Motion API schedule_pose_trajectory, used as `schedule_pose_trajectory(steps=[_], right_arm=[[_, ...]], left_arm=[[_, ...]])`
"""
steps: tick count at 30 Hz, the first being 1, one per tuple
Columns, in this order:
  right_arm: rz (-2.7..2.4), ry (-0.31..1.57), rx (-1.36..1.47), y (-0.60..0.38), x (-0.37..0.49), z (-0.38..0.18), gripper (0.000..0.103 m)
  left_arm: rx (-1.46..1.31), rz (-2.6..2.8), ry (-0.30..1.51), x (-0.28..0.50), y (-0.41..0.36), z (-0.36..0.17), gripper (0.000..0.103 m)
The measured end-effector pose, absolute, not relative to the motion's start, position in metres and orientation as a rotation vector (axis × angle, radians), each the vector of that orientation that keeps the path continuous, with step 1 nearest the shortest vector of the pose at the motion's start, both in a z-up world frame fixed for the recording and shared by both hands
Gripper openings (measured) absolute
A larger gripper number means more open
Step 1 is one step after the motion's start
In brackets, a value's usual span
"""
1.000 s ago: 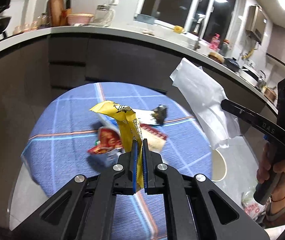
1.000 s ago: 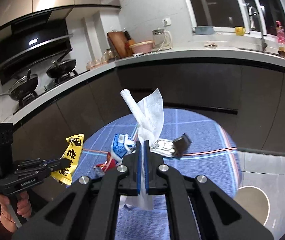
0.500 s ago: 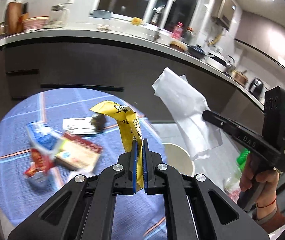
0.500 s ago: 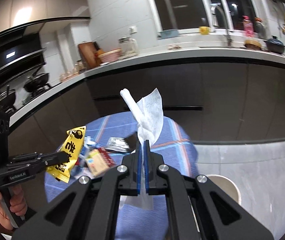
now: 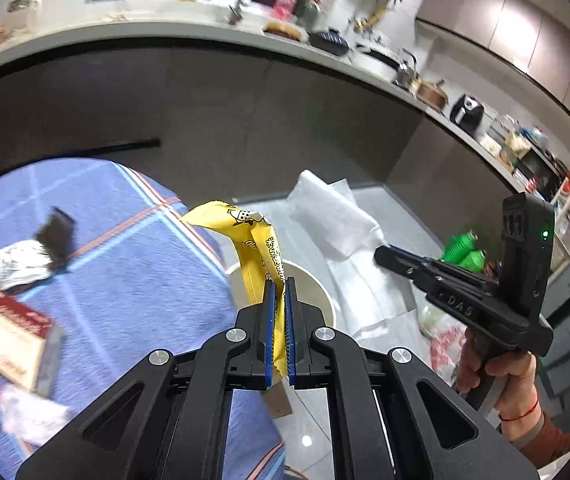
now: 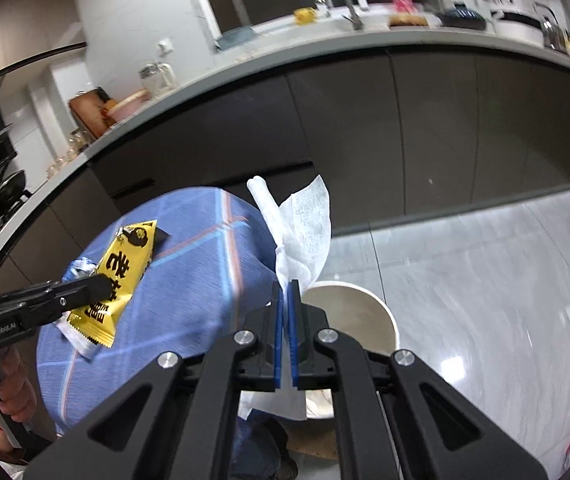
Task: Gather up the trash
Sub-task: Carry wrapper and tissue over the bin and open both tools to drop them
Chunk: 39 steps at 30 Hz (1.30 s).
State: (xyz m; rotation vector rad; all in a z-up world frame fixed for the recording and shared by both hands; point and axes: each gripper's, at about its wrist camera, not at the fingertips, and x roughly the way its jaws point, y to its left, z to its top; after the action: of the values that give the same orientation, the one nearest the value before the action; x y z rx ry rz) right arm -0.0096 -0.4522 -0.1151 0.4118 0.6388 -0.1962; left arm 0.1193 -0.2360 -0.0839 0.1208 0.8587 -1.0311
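Yellow snack wrapper [image 5: 259,248] pinched in left gripper [image 5: 279,300], held in air past edge of blue checked tablecloth [image 5: 133,280], white bin [image 5: 317,292] on floor just behind; white tissue [image 6: 305,236] pinched in right gripper [image 6: 285,300] above same bin; more wrappers [image 5: 17,264] on cloth

My left gripper [image 5: 279,292] is angled downward, its blue pads [image 5: 270,332] pinched together on a yellow wrapper [image 5: 259,246]. My right gripper [image 6: 285,292] tilts down too, clamped on a white tissue [image 6: 305,236]. My right hand [image 5: 493,376] wraps its handle from below; my left hand [image 6: 9,384] grips the other handle likewise.
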Motion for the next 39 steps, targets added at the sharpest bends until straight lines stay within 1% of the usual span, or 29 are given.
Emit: schedule_pose_trajectory(steps=[10, 18, 20, 21, 22, 23, 24, 26, 28, 30, 31, 32, 33, 34, 35, 36, 39], right_arm=[[-0.214, 0.731, 0.515, -0.481, -0.003, -0.179, 0.005], [-0.214, 0.804, 0.542, -0.490, 0.018, -0.214, 0.007], [-0.213, 0.824, 0.546, -0.493, 0.021, -0.224, 0.008], [-0.211, 0.832, 0.543, -0.493, 0.024, -0.227, 0.012], [-0.209, 0.840, 0.537, -0.493, 0.025, -0.229, 0.016], [-0.209, 0.843, 0.532, -0.493, 0.026, -0.231, 0.026], [-0.206, 0.849, 0.519, -0.493, 0.025, -0.233, 0.037], [-0.210, 0.850, 0.491, -0.492, 0.024, -0.233, 0.043], [-0.210, 0.841, 0.464, -0.491, 0.021, -0.230, 0.047], [-0.208, 0.828, 0.453, -0.492, 0.018, -0.227, 0.060], [-0.207, 0.820, 0.445, -0.492, 0.017, -0.225, 0.065], [-0.205, 0.812, 0.435, -0.491, 0.016, -0.222, 0.072], [-0.203, 0.809, 0.429, -0.492, 0.016, -0.221, 0.084], [-0.200, 0.802, 0.421, -0.491, 0.015, -0.219, 0.089], [-0.192, 0.791, 0.411, -0.489, 0.014, -0.216, 0.096], [-0.188, 0.788, 0.404, -0.488, 0.013, -0.213, 0.100], [-0.183, 0.787, 0.382, -0.482, 0.015, -0.208, 0.100]], left_arm=[[0.216, -1.077, 0.982, 0.133, -0.307, -0.145, 0.004], [0.301, -1.046, 1.006, 0.146, -0.337, -0.180, 0.005], [0.308, -1.031, 1.009, 0.150, -0.341, -0.186, 0.007], [0.314, -1.023, 1.008, 0.152, -0.343, -0.190, 0.014], [0.317, -1.014, 1.009, 0.153, -0.346, -0.191, 0.025], [0.316, -1.007, 1.009, 0.154, -0.347, -0.193, 0.031], [0.310, -1.002, 1.005, 0.156, -0.347, -0.194, 0.040], [0.299, -0.996, 0.999, 0.158, -0.346, -0.193, 0.046], [0.290, -0.981, 0.986, 0.161, -0.343, -0.191, 0.057], [0.277, -0.968, 0.968, 0.163, -0.338, -0.186, 0.062], [0.270, -0.964, 0.961, 0.163, -0.335, -0.183, 0.064], [0.262, -0.960, 0.954, 0.162, -0.333, -0.180, 0.065], [0.254, -0.954, 0.944, 0.163, -0.331, -0.177, 0.070], [0.249, -0.948, 0.933, 0.160, -0.328, -0.173, 0.075], [0.242, -0.938, 0.917, 0.160, -0.325, -0.170, 0.078], [0.235, -0.928, 0.896, 0.159, -0.322, -0.166, 0.082], [0.223, -0.898, 0.856, 0.156, -0.313, -0.155, 0.095]])
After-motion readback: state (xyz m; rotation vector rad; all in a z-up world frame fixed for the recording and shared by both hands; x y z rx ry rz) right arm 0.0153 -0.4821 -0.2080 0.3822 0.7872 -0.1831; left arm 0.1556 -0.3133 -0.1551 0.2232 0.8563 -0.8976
